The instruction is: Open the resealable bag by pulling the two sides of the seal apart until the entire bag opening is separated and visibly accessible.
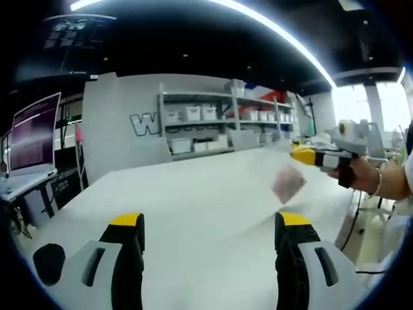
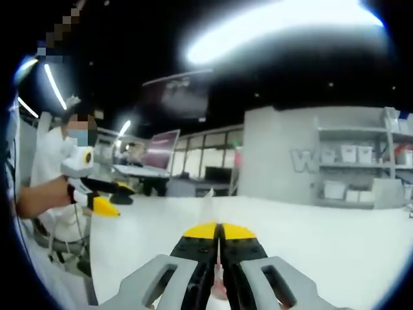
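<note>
Left gripper view: left claw [image 1: 211, 232] gaping, empty; right claw [image 2: 218, 234] pinching blurred clear bag [image 1: 288, 183].

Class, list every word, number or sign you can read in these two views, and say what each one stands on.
"W": a large letter on the grey wall, left of the shelves, which hide the rest of the word.
"W": the same letter, blurred, in the right gripper view.
Monitor: lines of text, too small to read.
Hanging dark sign: pale marks, too blurred to read.
</note>
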`<state>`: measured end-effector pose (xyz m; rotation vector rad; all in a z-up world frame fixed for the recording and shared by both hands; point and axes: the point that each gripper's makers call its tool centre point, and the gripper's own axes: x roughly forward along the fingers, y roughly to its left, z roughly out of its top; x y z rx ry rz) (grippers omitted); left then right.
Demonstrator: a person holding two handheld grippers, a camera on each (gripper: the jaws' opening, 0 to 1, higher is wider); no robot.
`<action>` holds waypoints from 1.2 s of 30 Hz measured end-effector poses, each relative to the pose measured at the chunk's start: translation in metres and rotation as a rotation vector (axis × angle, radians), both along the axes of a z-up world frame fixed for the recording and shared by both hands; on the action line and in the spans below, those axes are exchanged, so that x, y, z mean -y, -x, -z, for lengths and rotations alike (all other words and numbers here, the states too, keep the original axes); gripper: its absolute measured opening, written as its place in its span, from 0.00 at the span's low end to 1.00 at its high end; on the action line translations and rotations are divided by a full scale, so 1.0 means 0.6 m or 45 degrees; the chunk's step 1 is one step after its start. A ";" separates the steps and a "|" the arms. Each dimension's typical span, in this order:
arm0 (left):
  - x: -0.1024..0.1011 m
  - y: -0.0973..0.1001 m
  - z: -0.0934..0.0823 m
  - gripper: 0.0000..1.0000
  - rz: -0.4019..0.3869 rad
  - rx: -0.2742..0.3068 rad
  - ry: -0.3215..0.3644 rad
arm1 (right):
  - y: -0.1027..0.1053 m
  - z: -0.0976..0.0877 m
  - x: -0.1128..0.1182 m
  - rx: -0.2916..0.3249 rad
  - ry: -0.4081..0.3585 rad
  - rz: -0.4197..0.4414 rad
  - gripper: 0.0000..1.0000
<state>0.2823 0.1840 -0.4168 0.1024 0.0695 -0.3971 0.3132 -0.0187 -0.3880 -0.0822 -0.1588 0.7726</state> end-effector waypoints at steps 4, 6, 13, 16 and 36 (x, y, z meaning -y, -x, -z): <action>0.003 -0.001 0.001 0.81 0.006 -0.003 0.001 | 0.003 0.007 -0.002 0.006 0.030 -0.001 0.00; 0.003 0.000 0.002 0.80 0.007 -0.004 -0.001 | 0.005 0.009 -0.003 0.008 0.037 -0.002 0.00; 0.003 0.003 0.004 0.78 0.016 -0.006 -0.001 | 0.023 0.020 -0.016 0.034 0.095 -0.031 0.00; 0.006 0.005 0.004 0.76 0.026 -0.006 -0.002 | 0.036 0.022 -0.029 0.050 0.127 -0.065 0.00; 0.006 0.011 -0.001 0.74 0.041 0.012 -0.014 | 0.075 0.063 -0.082 0.073 0.342 -0.248 0.00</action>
